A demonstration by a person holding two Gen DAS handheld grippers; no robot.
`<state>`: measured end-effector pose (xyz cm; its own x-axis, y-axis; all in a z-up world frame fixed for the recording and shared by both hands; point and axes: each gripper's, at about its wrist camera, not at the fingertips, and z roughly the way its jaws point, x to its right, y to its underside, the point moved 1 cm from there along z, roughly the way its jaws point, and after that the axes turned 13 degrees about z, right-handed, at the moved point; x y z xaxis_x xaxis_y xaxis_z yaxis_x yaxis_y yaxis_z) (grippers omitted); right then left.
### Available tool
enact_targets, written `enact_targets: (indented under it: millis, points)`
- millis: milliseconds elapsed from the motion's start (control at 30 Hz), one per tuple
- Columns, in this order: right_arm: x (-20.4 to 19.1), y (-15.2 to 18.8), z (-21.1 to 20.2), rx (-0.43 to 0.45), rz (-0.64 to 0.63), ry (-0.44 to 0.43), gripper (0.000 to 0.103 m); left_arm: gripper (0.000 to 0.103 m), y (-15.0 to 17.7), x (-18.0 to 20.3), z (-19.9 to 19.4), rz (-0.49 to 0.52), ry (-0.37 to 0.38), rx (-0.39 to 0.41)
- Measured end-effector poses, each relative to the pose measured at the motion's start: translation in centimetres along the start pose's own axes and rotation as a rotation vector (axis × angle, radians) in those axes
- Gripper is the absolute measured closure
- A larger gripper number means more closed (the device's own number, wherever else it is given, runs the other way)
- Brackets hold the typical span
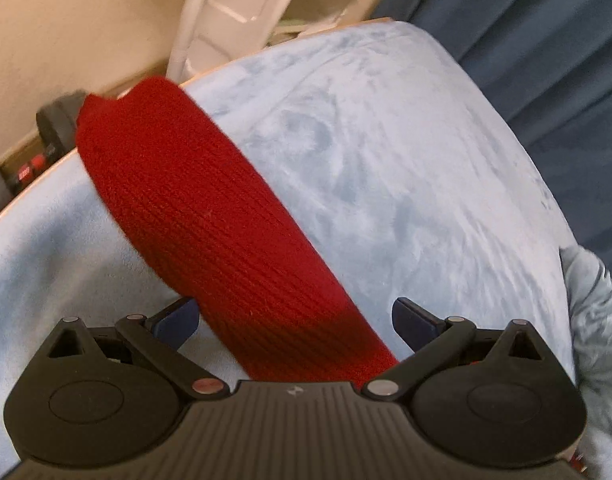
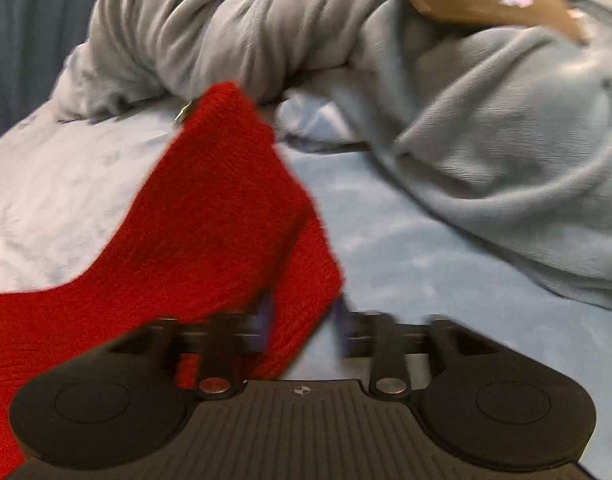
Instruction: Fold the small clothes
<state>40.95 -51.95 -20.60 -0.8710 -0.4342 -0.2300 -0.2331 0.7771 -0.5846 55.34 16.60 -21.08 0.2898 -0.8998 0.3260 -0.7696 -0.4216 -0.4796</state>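
A red knitted garment (image 1: 210, 208) lies as a long band on a pale blue fleece blanket (image 1: 386, 160), running from the far left toward me. My left gripper (image 1: 296, 320) hovers over its near end, jaws wide open, the fabric passing between the fingers without touching either pad. In the right wrist view the same red knit (image 2: 210, 216) spreads to the lower left. One edge of it lies between the blurred fingers of my right gripper (image 2: 302, 320). A strip of blanket (image 2: 406, 260) shows beside the right finger, so the jaws stand open around the cloth.
Bunched grey-blue fleece (image 2: 486, 140) fills the top and right of the right wrist view; more grey-blue fleece (image 1: 594, 320) shows at the right edge of the left wrist view. A blue curtain (image 1: 546, 40), a white rack (image 1: 226, 4) and black devices (image 1: 54, 124) lie beyond the table edge.
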Motion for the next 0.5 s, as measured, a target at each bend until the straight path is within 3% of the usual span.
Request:
enact_targets:
  millis: [67, 167, 200, 233, 400, 433, 500]
  points:
    - [0.3, 0.7, -1.9, 0.008, 0.012, 0.028, 0.034, 0.0, -0.8, -0.3, 0.5, -0.042, 0.026, -0.012]
    - [1.5, 2.6, -5.7, 0.088, 0.018, -0.02, 0.034, 0.003, -1.7, -0.1, 1.1, -0.052, 0.017, -0.021]
    - [1.8, 3.3, -6.9, 0.111, 0.018, -0.041, 0.034, 0.031, -1.8, 0.2, 1.0, -0.034, 0.006, 0.001]
    - [2.1, 3.9, -8.2, 0.132, 0.023, -0.064, 0.034, 0.071, -1.9, 0.6, 0.3, 0.0, 0.003, 0.04]
    - [3.1, 6.5, -12.1, 0.137, 0.035, -0.156, 0.035, 0.075, -0.1, -1.8, -7.2, 0.072, 0.212, 0.222]
    - [2.8, 6.8, -12.5, 0.141, 0.029, -0.182, 0.035, 0.075, 0.8, -3.0, -8.1, 0.072, 0.208, 0.231]
    - [2.1, 7.6, -13.3, 0.153, -0.001, -0.214, 0.035, 0.073, 3.2, -6.4, -7.5, 0.031, 0.159, 0.155]
